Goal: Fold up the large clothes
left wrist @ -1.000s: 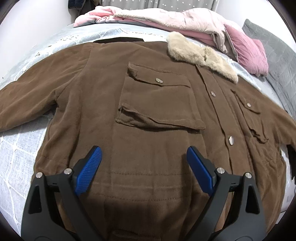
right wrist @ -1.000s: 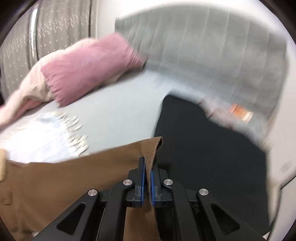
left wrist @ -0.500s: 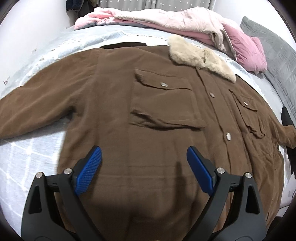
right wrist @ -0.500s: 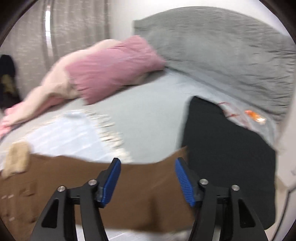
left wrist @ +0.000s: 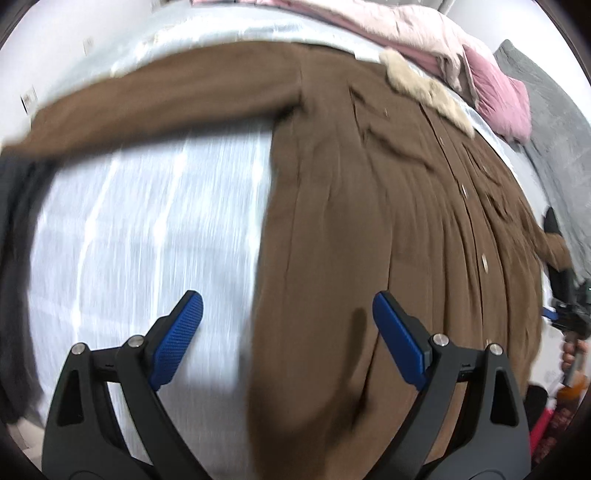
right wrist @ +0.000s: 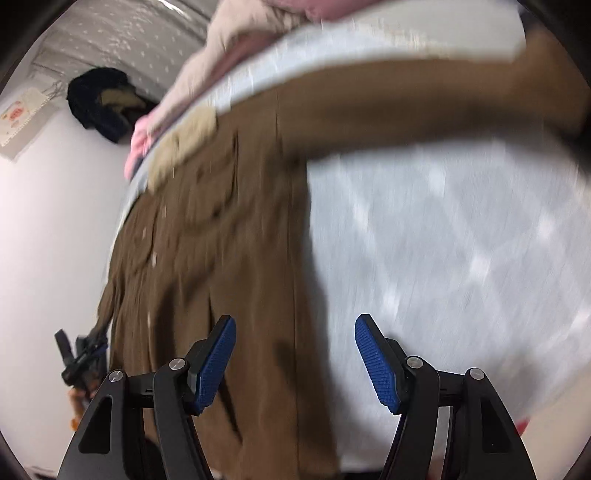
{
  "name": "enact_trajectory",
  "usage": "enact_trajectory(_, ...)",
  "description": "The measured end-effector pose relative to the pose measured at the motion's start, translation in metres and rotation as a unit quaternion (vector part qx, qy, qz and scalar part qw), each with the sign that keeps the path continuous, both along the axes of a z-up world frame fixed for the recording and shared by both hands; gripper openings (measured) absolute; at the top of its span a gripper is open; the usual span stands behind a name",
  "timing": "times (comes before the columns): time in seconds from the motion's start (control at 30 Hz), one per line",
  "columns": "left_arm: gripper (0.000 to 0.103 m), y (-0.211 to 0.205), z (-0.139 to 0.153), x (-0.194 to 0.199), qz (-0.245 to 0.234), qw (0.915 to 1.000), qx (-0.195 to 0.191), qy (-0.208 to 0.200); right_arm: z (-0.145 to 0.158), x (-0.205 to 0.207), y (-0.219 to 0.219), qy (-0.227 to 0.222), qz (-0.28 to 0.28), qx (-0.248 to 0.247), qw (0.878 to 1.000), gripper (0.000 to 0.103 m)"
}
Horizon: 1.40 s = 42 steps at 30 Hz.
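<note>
Left wrist view: one bed (left wrist: 140,229) with a pale quilted cover carries one brown coat (left wrist: 369,206), spread flat with both sleeves out; its one fur collar (left wrist: 424,88) lies far. One pink bedding pile (left wrist: 424,33) sits behind it. Left gripper (left wrist: 288,332) hangs wide open and empty over the coat's left edge. Right gripper (right wrist: 293,362), jaws just opened and empty, hangs over its right edge.

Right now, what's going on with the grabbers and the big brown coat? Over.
Left gripper open, empty. Right gripper open, nothing between its pads. Brown coat spread flat on bed, sleeves out. Pink bedding past collar, not blocking.
</note>
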<state>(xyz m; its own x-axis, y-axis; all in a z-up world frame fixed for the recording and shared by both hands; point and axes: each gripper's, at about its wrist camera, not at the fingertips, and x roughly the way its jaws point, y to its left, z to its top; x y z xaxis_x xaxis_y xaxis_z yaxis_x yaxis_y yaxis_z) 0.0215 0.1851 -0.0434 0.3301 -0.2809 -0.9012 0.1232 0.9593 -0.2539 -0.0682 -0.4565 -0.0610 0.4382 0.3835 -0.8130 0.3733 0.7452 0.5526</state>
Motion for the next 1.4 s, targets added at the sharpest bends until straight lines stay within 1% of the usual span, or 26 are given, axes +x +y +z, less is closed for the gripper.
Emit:
enact_trajectory(0.13, 0.093, 0.017, -0.025, -0.039, -0.017, 0.9984, -0.031, 0.044, -0.025, -0.029, 0.028, -0.005, 0.014, 0.048, 0.999, 0.068)
enact_trajectory(0.23, 0.092, 0.026, -0.028, -0.064, -0.024, 0.9973, -0.062, 0.033, -0.03, -0.042, 0.044, -0.019, 0.013, 0.066, 0.998, 0.068)
enact_trajectory(0.3, 0.092, 0.027, -0.026, -0.083, -0.041, 0.9935, -0.097, 0.042, -0.032, -0.05, 0.048, -0.026, 0.006, 0.085, 0.996, 0.067)
enact_trajectory(0.37, 0.092, 0.023, -0.028, -0.101, -0.063, 0.9865, -0.139, 0.06, -0.036, -0.058, 0.059, -0.023, 0.007, 0.108, 0.994, 0.067)
enact_trajectory(0.47, 0.076, 0.011, -0.035, -0.119, -0.095, 0.9772, -0.165, 0.094, -0.052, -0.069, 0.081, 0.003, 0.022, 0.123, 0.992, 0.065)
enact_trajectory(0.5, 0.062, 0.008, -0.038, -0.122, -0.098, 0.9765, -0.164, 0.1, -0.059, -0.071, 0.091, 0.014, 0.031, 0.122, 0.992, 0.062)
enact_trajectory(0.53, 0.037, 0.005, -0.04, -0.124, -0.096, 0.978, -0.154, 0.103, -0.066, -0.071, 0.098, 0.025, 0.038, 0.126, 0.991, 0.045)
enact_trajectory(0.57, 0.026, 0.003, -0.04, -0.125, -0.089, 0.9816, -0.135, 0.101, -0.072, -0.071, 0.104, 0.031, 0.042, 0.13, 0.99, 0.032)
enact_trajectory(0.6, 0.017, 0.004, -0.037, -0.124, -0.081, 0.9836, -0.127, 0.099, -0.072, -0.072, 0.107, 0.027, 0.039, 0.125, 0.991, 0.014)
enact_trajectory(0.67, 0.013, 0.011, -0.016, -0.13, -0.065, 0.9832, -0.154, 0.075, -0.056, -0.077, 0.106, 0.008, 0.033, 0.108, 0.994, 0.009)
enact_trajectory(0.73, 0.012, 0.019, 0.021, -0.144, -0.062, 0.9833, -0.171, 0.014, -0.021, -0.096, 0.102, -0.035, 0.032, 0.074, 0.996, 0.007)
enact_trajectory(0.8, 0.011, 0.026, 0.046, -0.152, -0.056, 0.9824, -0.177, -0.017, 0.019, -0.118, 0.089, -0.073, 0.021, 0.028, 0.997, 0.007)
enact_trajectory(0.83, 0.011, 0.026, 0.048, -0.154, -0.056, 0.9842, -0.167, -0.016, 0.029, -0.121, 0.086, -0.074, 0.015, 0.001, 0.997, 0.007)
enact_trajectory(0.87, 0.011, 0.023, 0.044, -0.155, -0.06, 0.9876, -0.145, -0.01, 0.034, -0.124, 0.079, -0.061, 0.013, -0.024, 0.998, 0.006)
enact_trajectory(0.9, 0.012, 0.019, 0.032, -0.152, -0.063, 0.9925, -0.104, 0.012, 0.032, -0.125, 0.076, -0.043, 0.016, -0.04, 0.998, 0.006)
enact_trajectory(0.97, 0.017, 0.012, -0.001, -0.145, -0.07, 0.9947, -0.033, 0.067, 0.013, -0.113, 0.079, 0.025, 0.04, -0.085, 0.995, 0.007)
enact_trajectory(1.0, 0.025, 0.01, -0.012, -0.144, -0.074, 0.9939, 0.0, 0.082, 0.003, -0.108, 0.083, 0.053, 0.051, -0.092, 0.993, 0.01)
enact_trajectory(1.03, 0.034, 0.009, -0.015, -0.145, -0.071, 0.9936, 0.027, 0.084, -0.007, -0.102, 0.087, 0.089, 0.06, -0.107, 0.988, 0.017)
enact_trajectory(1.07, 0.037, 0.009, -0.01, -0.146, -0.068, 0.9937, 0.052, 0.072, -0.009, -0.1, 0.088, 0.108, 0.061, -0.129, 0.984, 0.019)
enact_trajectory(1.1, 0.047, 0.009, -0.004, -0.146, -0.067, 0.9941, 0.062, 0.058, -0.006, -0.098, 0.089, 0.116, 0.059, -0.16, 0.979, 0.02)
enact_trajectory(1.13, 0.059, 0.011, 0.006, -0.147, -0.062, 0.9948, 0.073, 0.036, 0.001, -0.097, 0.088, 0.107, 0.057, -0.179, 0.976, 0.023)
enact_trajectory(1.17, 0.065, 0.013, 0.019, -0.147, -0.051, 0.9952, 0.083, 0.013, 0.008, -0.095, 0.091, 0.095, 0.052, -0.186, 0.976, 0.025)
enact_trajectory(1.2, 0.072, 0.012, 0.03, -0.145, -0.043, 0.9954, 0.085, -0.005, 0.019, -0.093, 0.088, 0.084, 0.04, -0.2, 0.975, 0.032)
enact_trajectory(1.3, 0.079, 0.006, 0.059, -0.132, -0.04, 0.9959, 0.054, -0.061, 0.053, -0.076, 0.092, 0.028, 0.022, -0.252, 0.967, 0.058)
enact_trajectory(1.33, 0.082, -0.001, 0.065, -0.123, -0.042, 0.9957, 0.041, -0.071, 0.062, -0.065, 0.097, 0.006, 0.024, -0.263, 0.965, 0.064)
enact_trajectory(1.4, 0.082, -0.012, 0.07, -0.103, -0.042, 0.9952, 0.026, -0.085, 0.072, -0.04, 0.103, -0.022, 0.03, -0.273, 0.961, 0.066)
